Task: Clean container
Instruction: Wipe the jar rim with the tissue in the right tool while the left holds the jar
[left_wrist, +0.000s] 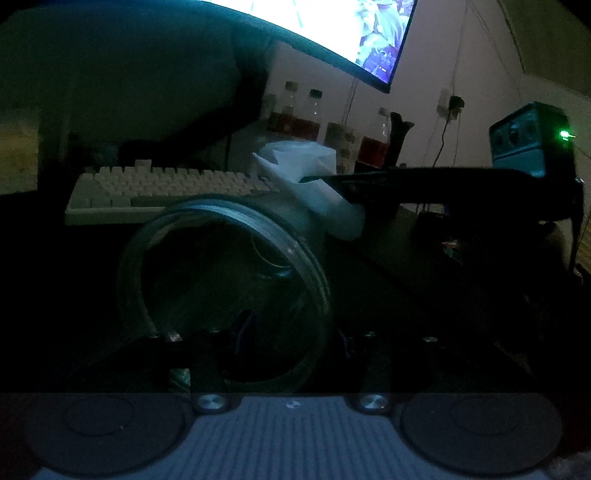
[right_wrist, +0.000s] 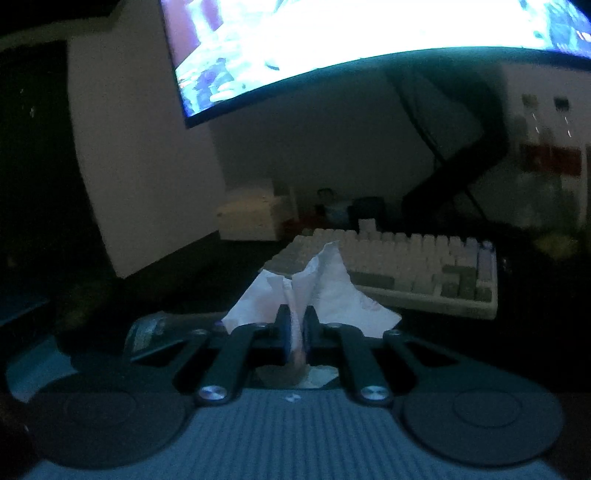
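My left hand-held gripper (left_wrist: 284, 343) held a clear container (left_wrist: 225, 295), a round jar that lay tilted with its open mouth toward the camera. The fingers stood partly apart, one finger (left_wrist: 245, 328) inside the mouth against the glass wall, but the picture was too dark for me to see the outer finger well. The container was above the dark surface (left_wrist: 388, 295), in front of the white keyboard (left_wrist: 170, 188) that lay near the back edge.

My right hand-held gripper (right_wrist: 295, 326) was pressed closed on a crumpled white tissue (right_wrist: 314, 288). In the left view this tissue was just beside the upper right of the container rim; I could not tell if it touched the glass.

Behind the keyboard, some bottles (left_wrist: 299, 118) with dark red liquid stood against the wall, under a bright monitor (left_wrist: 332, 33).
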